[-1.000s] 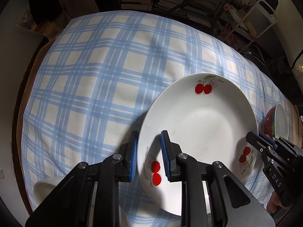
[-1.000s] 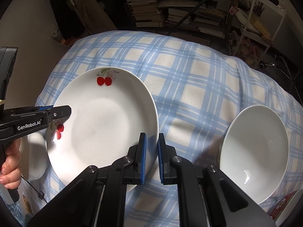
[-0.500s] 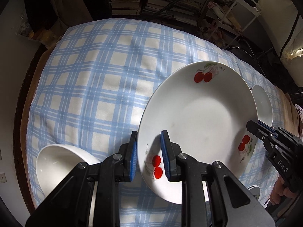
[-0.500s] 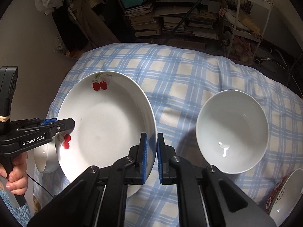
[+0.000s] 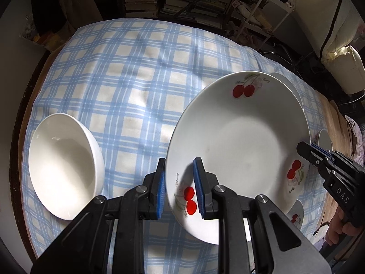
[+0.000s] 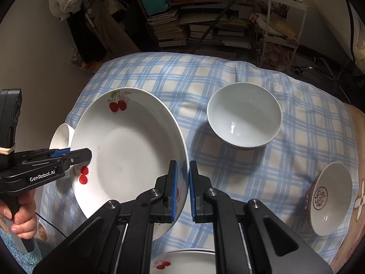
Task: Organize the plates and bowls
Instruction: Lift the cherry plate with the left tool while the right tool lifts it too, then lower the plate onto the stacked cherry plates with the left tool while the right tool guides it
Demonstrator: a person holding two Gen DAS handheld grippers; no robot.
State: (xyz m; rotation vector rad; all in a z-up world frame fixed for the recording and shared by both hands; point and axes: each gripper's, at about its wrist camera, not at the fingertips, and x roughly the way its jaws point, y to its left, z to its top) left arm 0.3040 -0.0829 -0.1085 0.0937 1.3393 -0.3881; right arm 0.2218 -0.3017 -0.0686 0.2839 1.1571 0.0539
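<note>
A large white plate with red cherries [image 5: 239,141] is held in the air above the checked tablecloth. My left gripper [image 5: 179,183] is shut on its near-left rim, and my right gripper [image 6: 182,187] is shut on its opposite rim; the plate also shows in the right wrist view [image 6: 127,155]. A white bowl [image 5: 63,166] sits on the cloth left of the plate. A second white bowl [image 6: 244,122] sits right of the plate. A bowl with a red outside [image 6: 330,198] lies tilted at the far right.
Another cherry plate [image 6: 184,263] lies below the held one at the near edge. The blue checked tablecloth [image 5: 127,73] covers the table. Bookshelves and a white rack [image 6: 285,20] stand beyond the far edge.
Both grippers have lifted the cherry plate higher off the cloth, still shut on its rims. The bowls and the lower plate have come into view.
</note>
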